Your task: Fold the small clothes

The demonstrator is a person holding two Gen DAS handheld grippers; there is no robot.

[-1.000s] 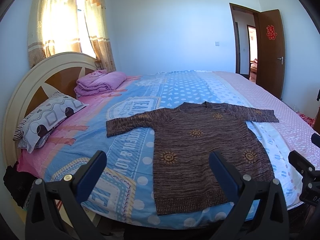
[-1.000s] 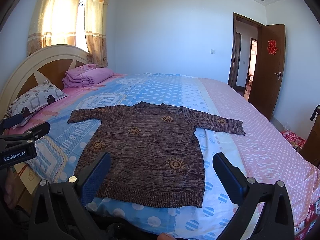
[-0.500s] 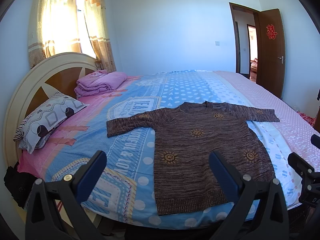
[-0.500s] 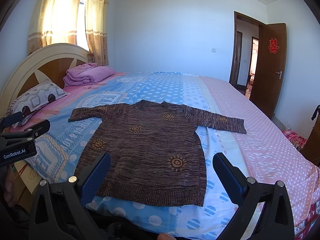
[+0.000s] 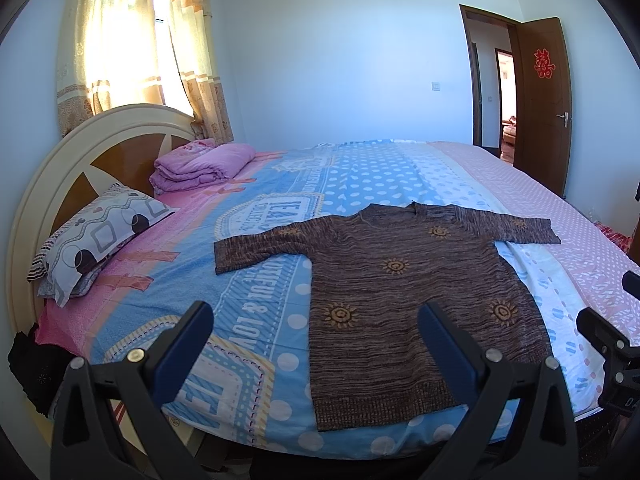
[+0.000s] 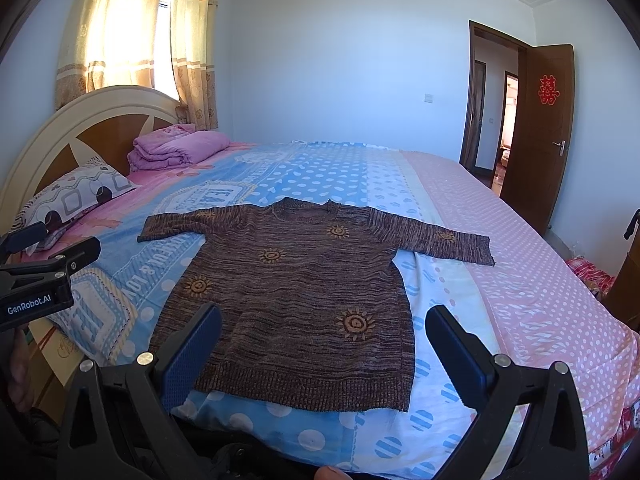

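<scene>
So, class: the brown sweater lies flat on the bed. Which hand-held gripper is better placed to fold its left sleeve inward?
Left, probably: the left hand-held gripper, open, sits nearer the sweater's left sleeve.

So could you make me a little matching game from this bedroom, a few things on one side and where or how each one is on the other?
Things:
1. sweater
2. pink blanket
3. pillow
4. door

States or places:
A. folded in a pile near the headboard
B. standing open
C. spread flat, sleeves out
D. lying at the head of the bed, nearer than the blanket

Pairs: 1-C, 2-A, 3-D, 4-B
</scene>
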